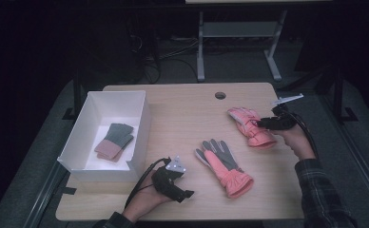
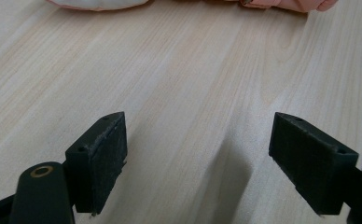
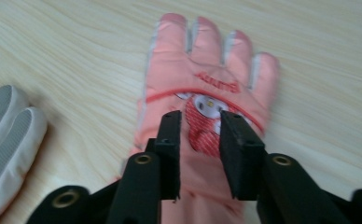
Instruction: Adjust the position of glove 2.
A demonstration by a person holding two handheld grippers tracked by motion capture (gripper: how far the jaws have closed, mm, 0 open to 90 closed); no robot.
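Right gripper hovers near the right edge of the worktop, its jaws standing slightly apart over the back of a pink glove. In the right gripper view the 2 black pads flank the red-and-white emblem on that glove without pinching the fabric, so the grip is released; the glove lies flat, fingers pointing away from the gripper. A 2nd pink glove lies palm up, grey palm showing, near the middle of the worktop's front half, well apart from the 1st; its pale fingertips show in the right gripper view.

Left gripper rests low at the front edge, just beside the white box's near right corner, with its jaws spread wide over bare wood and nothing between them.

The white box sits along the left edge and holds a grey-and-pink pair of gloves.
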